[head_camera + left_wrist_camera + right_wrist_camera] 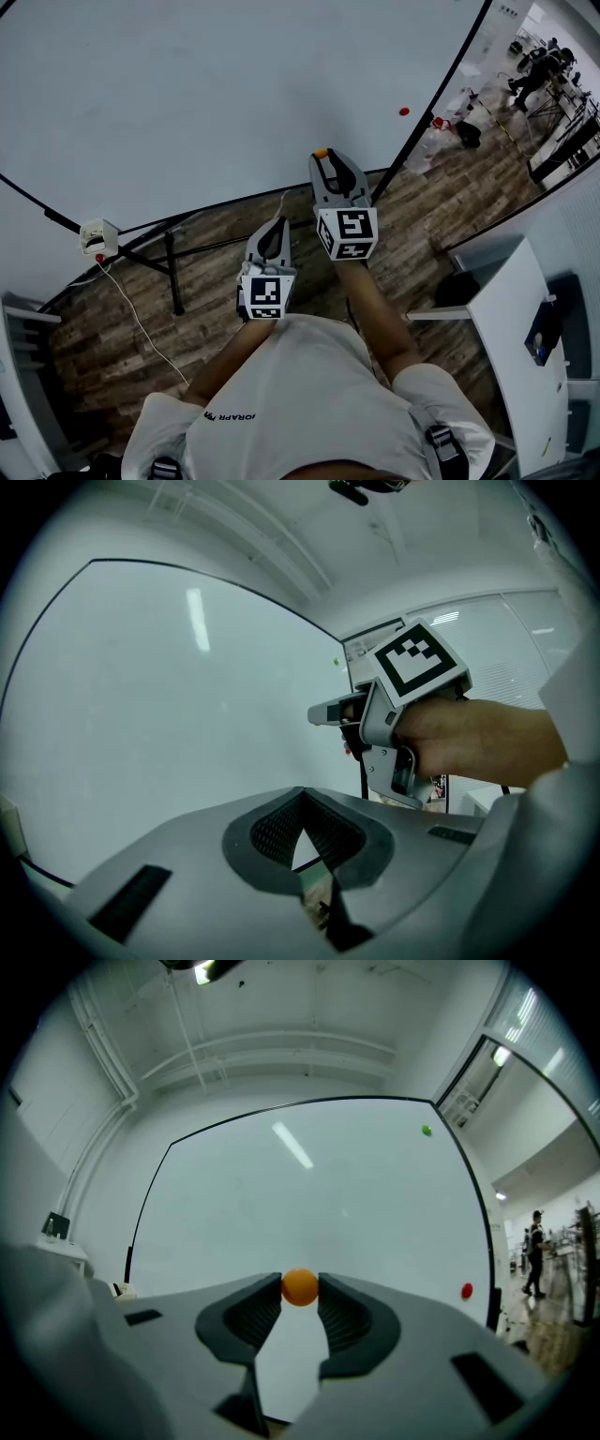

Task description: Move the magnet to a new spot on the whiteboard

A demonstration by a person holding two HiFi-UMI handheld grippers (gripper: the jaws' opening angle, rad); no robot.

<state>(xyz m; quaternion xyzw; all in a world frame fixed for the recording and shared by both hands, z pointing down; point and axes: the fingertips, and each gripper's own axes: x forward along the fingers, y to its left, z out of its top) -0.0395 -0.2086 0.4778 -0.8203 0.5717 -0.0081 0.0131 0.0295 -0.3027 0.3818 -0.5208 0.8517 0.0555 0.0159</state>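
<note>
While the left tool [302,797] hangs clenched, the right tool [300,1296] pinches the orange magnet [300,1286], presumably to reposition it on the whiteboard [309,1194].

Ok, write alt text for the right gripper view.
The right gripper pinches a small orange magnet between its jaw tips, with a large whiteboard behind it. A red magnet sits near the board's lower right edge and a green magnet near its upper right corner.
</note>
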